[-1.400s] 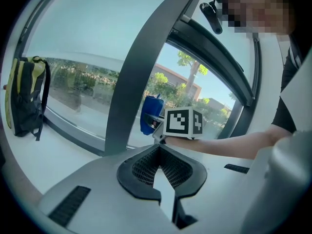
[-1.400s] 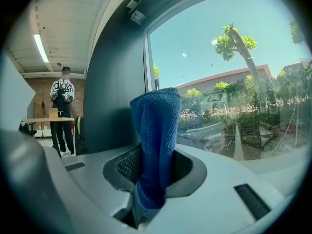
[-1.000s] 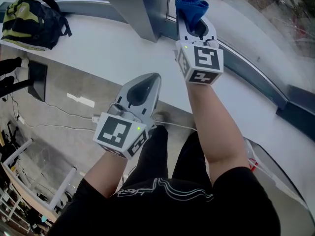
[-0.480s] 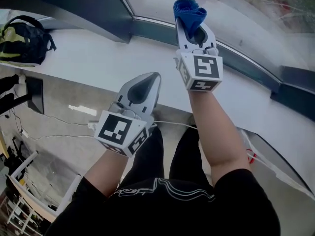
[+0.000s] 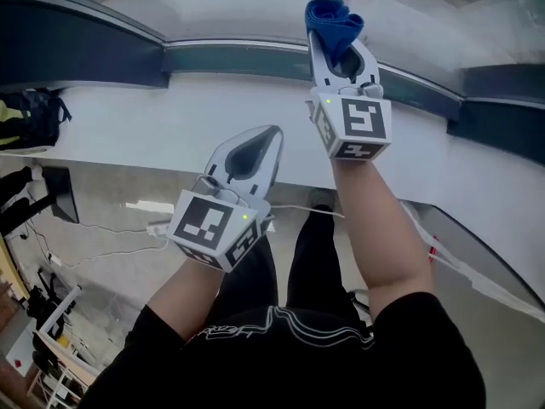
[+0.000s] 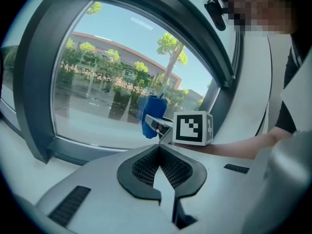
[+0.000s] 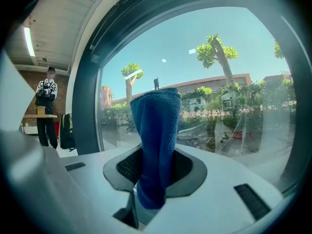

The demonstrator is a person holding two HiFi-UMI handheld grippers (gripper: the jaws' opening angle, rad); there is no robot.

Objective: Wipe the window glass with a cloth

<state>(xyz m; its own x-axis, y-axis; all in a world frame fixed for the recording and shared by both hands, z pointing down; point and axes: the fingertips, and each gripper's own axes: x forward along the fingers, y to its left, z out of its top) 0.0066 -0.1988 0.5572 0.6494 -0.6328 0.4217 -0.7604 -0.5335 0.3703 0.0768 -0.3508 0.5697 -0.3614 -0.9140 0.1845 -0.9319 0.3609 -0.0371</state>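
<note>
Right gripper view: the right hand-held gripper (image 7: 155, 174) pinches the blue cloth (image 7: 156, 121) upright, with the window glass (image 7: 229, 72) straight ahead and near. The left hand-held gripper (image 5: 266, 139), closed and empty, sits farther back.

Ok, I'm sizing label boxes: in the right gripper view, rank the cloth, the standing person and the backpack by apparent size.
1. cloth, largest, though its nearness to the camera inflates it
2. person
3. backpack, smallest

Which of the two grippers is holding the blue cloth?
The right gripper: its jaws are shut on the blue cloth. The left gripper is shut with nothing between its jaws.
</note>
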